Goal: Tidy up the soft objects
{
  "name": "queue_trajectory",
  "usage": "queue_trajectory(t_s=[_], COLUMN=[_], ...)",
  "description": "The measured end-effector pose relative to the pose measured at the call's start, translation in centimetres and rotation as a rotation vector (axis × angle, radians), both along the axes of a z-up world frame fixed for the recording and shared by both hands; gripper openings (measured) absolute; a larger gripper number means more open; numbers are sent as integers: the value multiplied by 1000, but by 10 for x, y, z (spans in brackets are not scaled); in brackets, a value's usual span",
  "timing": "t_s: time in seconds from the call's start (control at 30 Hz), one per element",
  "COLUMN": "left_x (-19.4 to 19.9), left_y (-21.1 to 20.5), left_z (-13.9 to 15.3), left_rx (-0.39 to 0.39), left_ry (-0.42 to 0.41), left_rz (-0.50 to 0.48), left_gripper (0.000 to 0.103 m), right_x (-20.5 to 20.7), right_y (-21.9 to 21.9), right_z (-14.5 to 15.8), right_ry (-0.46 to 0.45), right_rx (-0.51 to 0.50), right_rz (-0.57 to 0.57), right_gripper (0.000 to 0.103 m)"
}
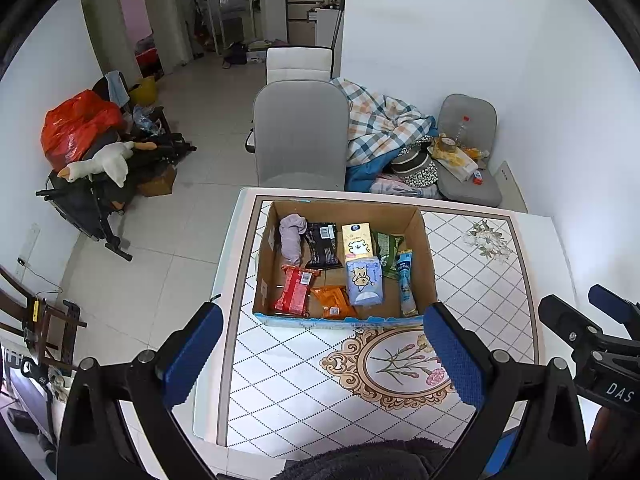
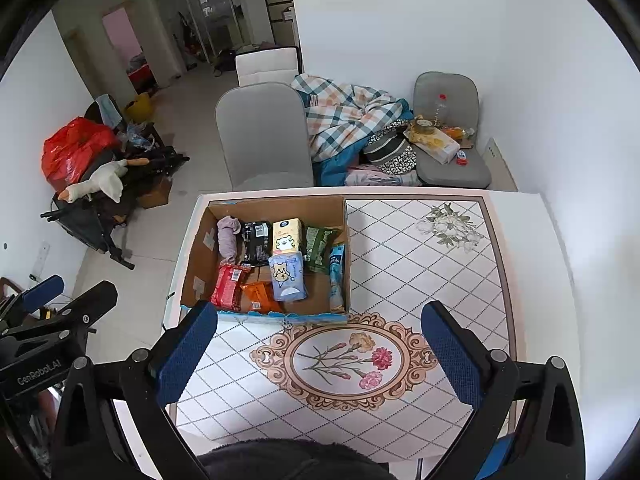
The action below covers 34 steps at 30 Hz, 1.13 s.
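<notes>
Both tools hang wide open and empty above the worktop (image 1: 304,392): left tool (image 1: 320,344), then right tool (image 2: 320,344). Ahead, the cardboard box (image 1: 426,248) holds the soft things, from the purple cloth (image 1: 292,240) at its left to the blue tube (image 1: 406,284) at its right. Best, I judge, to reach in from above and pinch one packet by its middle, clear of the box walls.

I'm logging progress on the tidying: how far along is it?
Looks nearly or fully done: the cardboard box already holds the purple cloth, tissue packs and snack packets. Nothing in hand: the left gripper and right gripper are both open, held over the table. No loose soft items remain on the tabletop.
</notes>
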<state>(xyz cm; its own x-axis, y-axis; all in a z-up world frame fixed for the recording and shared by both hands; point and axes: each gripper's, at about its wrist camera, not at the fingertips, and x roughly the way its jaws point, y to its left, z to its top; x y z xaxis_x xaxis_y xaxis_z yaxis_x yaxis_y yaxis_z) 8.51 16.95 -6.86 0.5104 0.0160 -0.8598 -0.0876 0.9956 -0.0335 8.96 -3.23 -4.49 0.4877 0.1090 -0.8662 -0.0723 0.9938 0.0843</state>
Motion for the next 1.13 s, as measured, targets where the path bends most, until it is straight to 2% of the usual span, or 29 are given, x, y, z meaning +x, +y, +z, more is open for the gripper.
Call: queue_trajectory(t_s=[1.13], left_x=[-18], left_y=[0], left_z=[6], left_rx=[10], left_ry=[-20], left_rz=[4], left_gripper=[103], right_x=[-18], right_y=[3], right_z=[10], right_ry=[-32], right_rx=[-79], right_rz=[-20], right_gripper=[103])
